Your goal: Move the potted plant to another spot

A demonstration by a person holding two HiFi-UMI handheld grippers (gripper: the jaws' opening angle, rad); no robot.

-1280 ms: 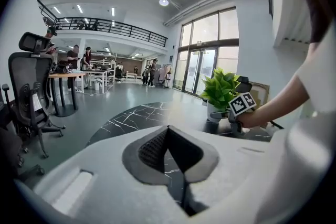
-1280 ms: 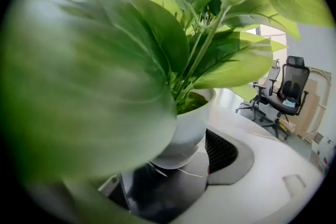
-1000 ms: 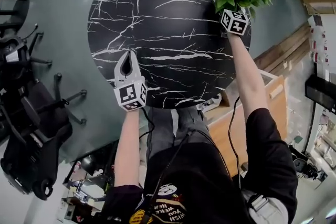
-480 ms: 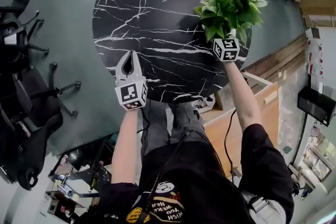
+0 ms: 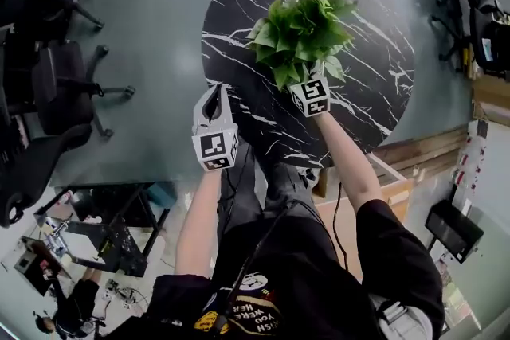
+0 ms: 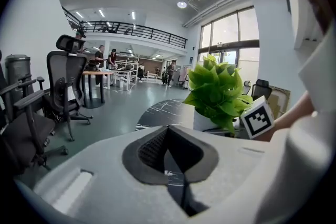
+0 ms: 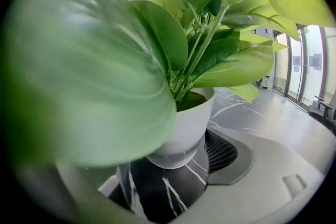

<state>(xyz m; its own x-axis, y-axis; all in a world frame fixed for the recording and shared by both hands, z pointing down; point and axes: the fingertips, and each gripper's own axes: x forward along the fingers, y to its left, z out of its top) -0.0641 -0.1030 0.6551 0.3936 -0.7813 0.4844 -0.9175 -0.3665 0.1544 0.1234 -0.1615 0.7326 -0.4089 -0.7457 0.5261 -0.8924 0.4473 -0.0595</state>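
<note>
The potted plant (image 5: pixel 301 32) is over the middle of the round black table (image 5: pixel 374 84), whose top is veined white like marble. Its white pot (image 7: pixel 181 126) is pinched in my right gripper (image 5: pixel 307 88). In the right gripper view the ribbed pad (image 7: pixel 220 152) presses the pot's side, while a blurred leaf covers the opposite jaw. I cannot tell whether the base touches the tabletop. The leaves spread over the gripper's front and hide the pot in the head view.

My left gripper (image 5: pixel 213 103) hovers just left of the plant, at the table's near edge, with its jaws pressed together on nothing. Its own view looks past the closed jaws to the plant (image 6: pixel 218 94).

Office chairs (image 5: pixel 68 84) stand on the grey floor to the left, well apart from the table.
</note>
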